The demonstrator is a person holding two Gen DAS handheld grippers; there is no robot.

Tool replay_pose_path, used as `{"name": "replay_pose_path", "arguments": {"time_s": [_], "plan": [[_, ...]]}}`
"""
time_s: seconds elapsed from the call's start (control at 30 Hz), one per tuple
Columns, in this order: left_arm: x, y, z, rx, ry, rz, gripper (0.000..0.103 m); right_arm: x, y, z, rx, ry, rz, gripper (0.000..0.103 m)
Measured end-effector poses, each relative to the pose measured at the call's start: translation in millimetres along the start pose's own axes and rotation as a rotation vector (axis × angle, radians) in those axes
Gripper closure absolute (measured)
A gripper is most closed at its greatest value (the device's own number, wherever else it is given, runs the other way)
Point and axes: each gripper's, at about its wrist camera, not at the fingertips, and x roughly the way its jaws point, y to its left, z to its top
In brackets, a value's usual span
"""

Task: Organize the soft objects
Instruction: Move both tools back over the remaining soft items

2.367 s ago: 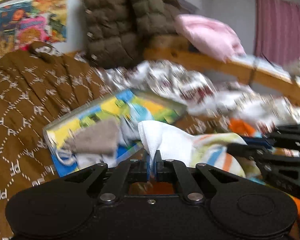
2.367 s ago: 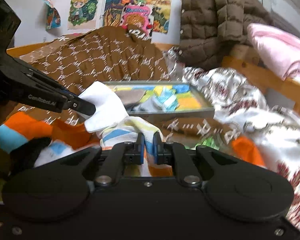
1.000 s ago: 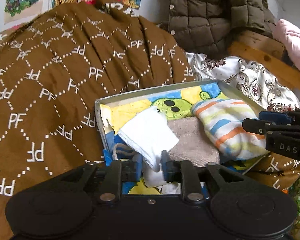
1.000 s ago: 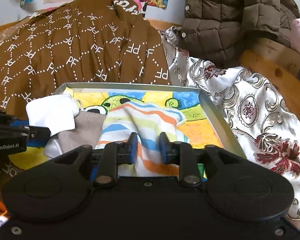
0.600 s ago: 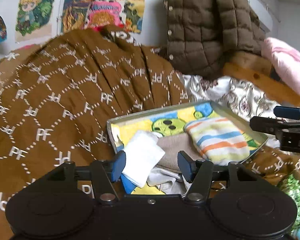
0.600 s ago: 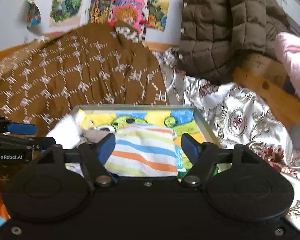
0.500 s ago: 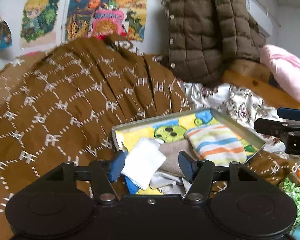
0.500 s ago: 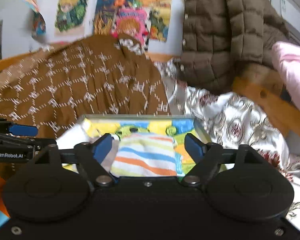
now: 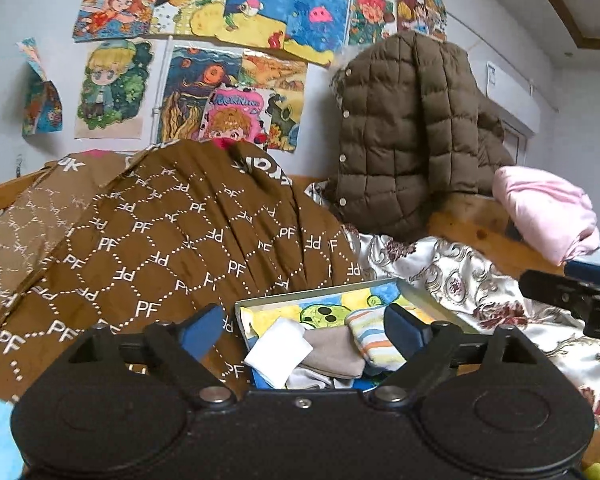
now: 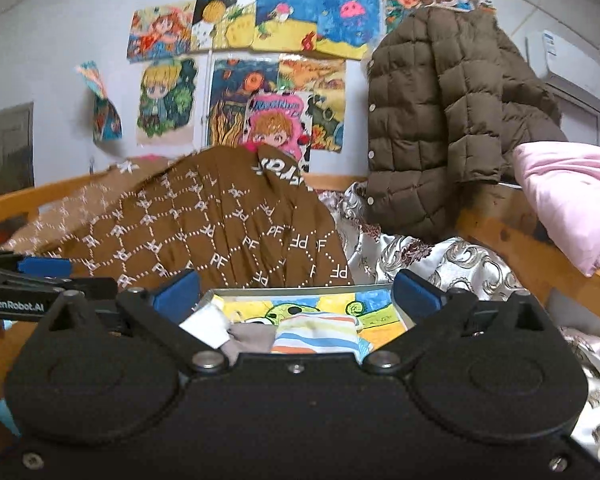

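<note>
Striped cloth [image 10: 315,334] in tray [image 10: 300,290], apart from right tool [image 10: 296,290]

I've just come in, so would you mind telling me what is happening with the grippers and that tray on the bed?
A person with a gripper in each hand is sorting soft items into a shallow tray on the bed. A white cloth, a taupe cloth and a striped cloth lie in it. The left gripper and right gripper have just been opening; both now stand wide, pads clear of the cloths, holding nothing. Behind the tray lies a brown patterned quilt.
</note>
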Motion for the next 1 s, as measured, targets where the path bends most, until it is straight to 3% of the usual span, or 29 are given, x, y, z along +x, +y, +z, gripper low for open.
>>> {"name": "replay_pose_path", "arguments": {"time_s": [0.7,1.0], "plan": [[-144,-34,-44,0.012,-0.034,-0.048,0.003,-163,8,-45,0.1,-0.069,-0.047,0.0],[-167,-38,-73,0.02,0.047,-0.055,0.002,-182,11,-70,0.151,0.009,-0.096,0.0]]}}
